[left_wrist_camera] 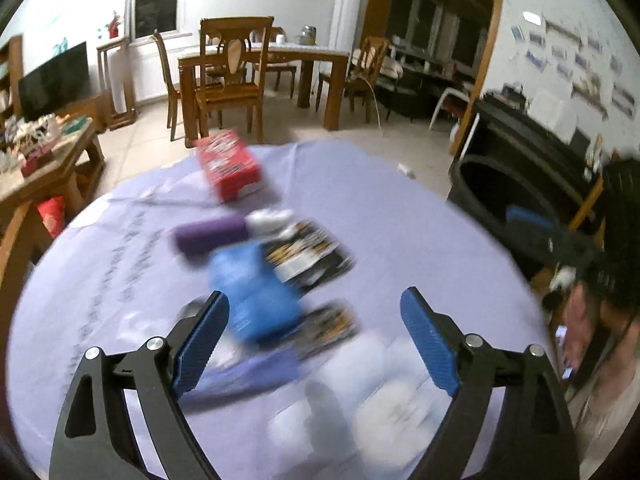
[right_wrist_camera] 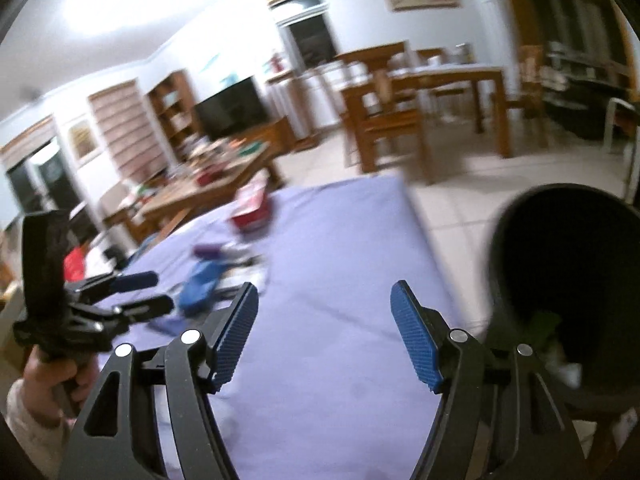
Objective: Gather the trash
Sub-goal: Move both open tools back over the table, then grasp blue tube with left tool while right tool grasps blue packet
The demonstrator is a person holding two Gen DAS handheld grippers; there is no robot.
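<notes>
Trash lies on a table with a purple cloth [left_wrist_camera: 400, 220]: a red box [left_wrist_camera: 230, 166] at the far side, a purple tube [left_wrist_camera: 210, 234], a blue packet [left_wrist_camera: 252, 292], black printed wrappers [left_wrist_camera: 308, 254] and white crumpled paper [left_wrist_camera: 380, 404] near me. My left gripper [left_wrist_camera: 316, 308] is open and empty, just above the blue packet. My right gripper [right_wrist_camera: 324, 300] is open and empty over bare cloth [right_wrist_camera: 340, 240]. The left gripper [right_wrist_camera: 148, 292] also shows in the right wrist view, by the blue packet [right_wrist_camera: 200, 286]. A black trash bin [right_wrist_camera: 568, 280] stands right of the table, with some trash inside.
The black bin [left_wrist_camera: 500, 196] also shows at the right in the left wrist view. A wooden coffee table [left_wrist_camera: 44, 152] with clutter stands left. A dining table [left_wrist_camera: 280, 60] with chairs and a TV [left_wrist_camera: 54, 78] stand further back. The views are motion-blurred.
</notes>
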